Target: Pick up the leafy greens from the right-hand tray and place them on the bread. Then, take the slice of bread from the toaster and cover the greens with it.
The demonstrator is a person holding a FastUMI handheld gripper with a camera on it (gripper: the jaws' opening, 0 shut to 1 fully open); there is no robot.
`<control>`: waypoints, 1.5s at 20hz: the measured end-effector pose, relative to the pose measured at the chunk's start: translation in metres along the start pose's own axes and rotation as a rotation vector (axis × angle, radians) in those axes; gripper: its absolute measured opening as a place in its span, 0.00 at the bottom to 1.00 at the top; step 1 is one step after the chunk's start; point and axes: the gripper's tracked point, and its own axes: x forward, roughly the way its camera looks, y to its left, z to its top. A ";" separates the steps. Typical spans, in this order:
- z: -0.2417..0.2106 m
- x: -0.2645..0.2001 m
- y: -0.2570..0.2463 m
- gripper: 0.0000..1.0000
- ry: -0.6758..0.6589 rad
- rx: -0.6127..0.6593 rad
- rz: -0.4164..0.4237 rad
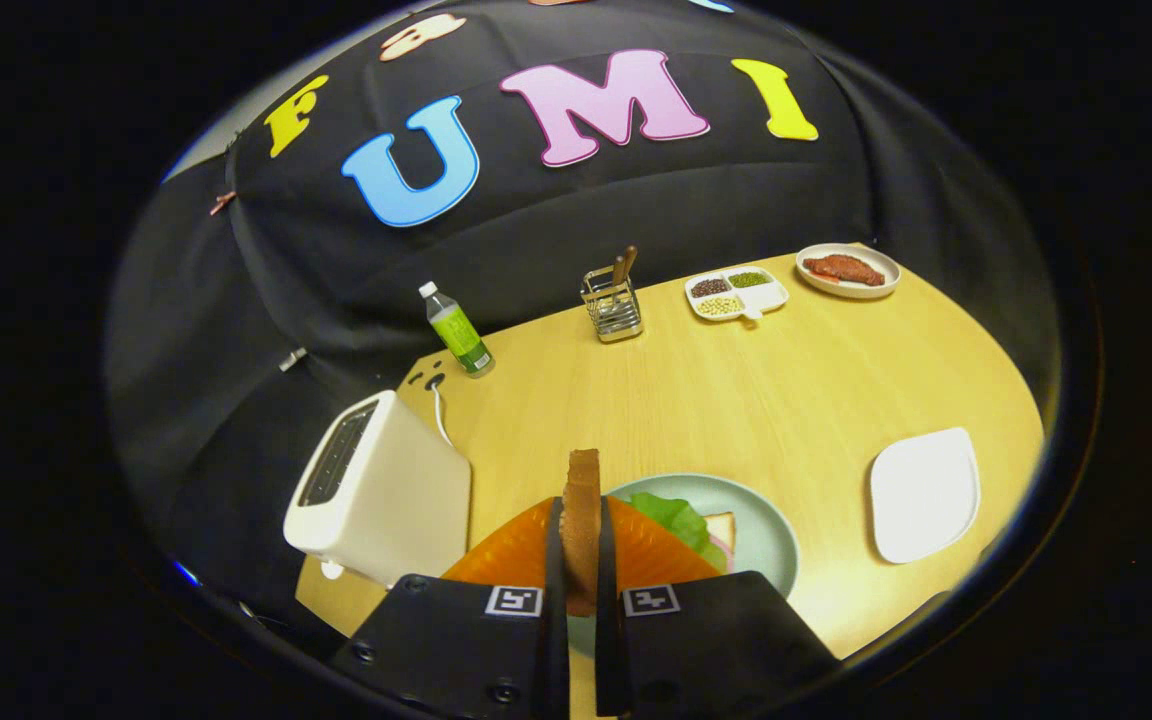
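I have the gripper (pixel 581 520) closed narrow on a slice of bread (pixel 582 500), held on edge with its brown crust up; both fingers press its 2 flat sides. Just beyond the fingers, and partly hidden by them, sits a pale green plate (pixel 761 520). On it I can see the leafy greens (pixel 674 515) lying over another slice of bread (pixel 721 525), whose corner shows past the leaves; there may be a thin pink layer at that slice's edge, but the view is too distorted there for me to be sure. The held slice hangs above the near side of that plate.

To the left of the fingers stands the white toaster (pixel 381 495), its slots facing up, with a white cord running from behind it. To the right of the plate lies a white tray (pixel 924 492) on the wooden table (pixel 736 400).

Farther off, along the table's far edge, I see a green bottle (pixel 458 333), a wire utensil holder (pixel 613 305), a divided dish of grains (pixel 736 292), and a round plate of meat (pixel 848 270).
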 end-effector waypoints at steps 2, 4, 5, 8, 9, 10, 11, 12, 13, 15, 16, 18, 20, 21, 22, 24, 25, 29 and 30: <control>-0.009 0.009 -0.012 0.15 0.004 0.071 -0.017; -0.021 0.012 -0.040 0.15 0.020 0.086 -0.089; -0.027 0.011 -0.052 0.15 0.028 0.065 -0.129; -0.040 0.013 -0.073 0.15 0.055 0.000 -0.181; -0.042 0.014 -0.076 0.15 0.062 -0.023 -0.187; -0.044 0.015 -0.079 0.15 0.070 -0.047 -0.192; -0.047 0.016 -0.082 0.15 0.079 -0.077 -0.194; -0.049 0.017 -0.084 0.15 0.085 -0.108 -0.196; -0.051 0.018 -0.087 0.15 0.091 -0.131 -0.202; -0.054 0.019 -0.094 0.18 0.103 -0.153 -0.223; -0.054 0.019 -0.099 0.25 0.107 -0.166 -0.239; -0.051 0.016 -0.110 0.42 0.108 -0.193 -0.289; -0.051 0.012 -0.116 0.61 0.113 -0.221 -0.310; -0.050 0.011 -0.119 0.64 0.114 -0.238 -0.321; -0.047 0.010 -0.121 0.76 0.112 -0.250 -0.328; -0.044 0.008 -0.126 0.91 0.113 -0.261 -0.335; -0.042 0.005 -0.126 0.95 0.109 -0.262 -0.337; -0.034 -0.002 -0.129 1.00 0.084 -0.306 -0.336; -0.031 -0.005 -0.129 1.00 0.077 -0.316 -0.334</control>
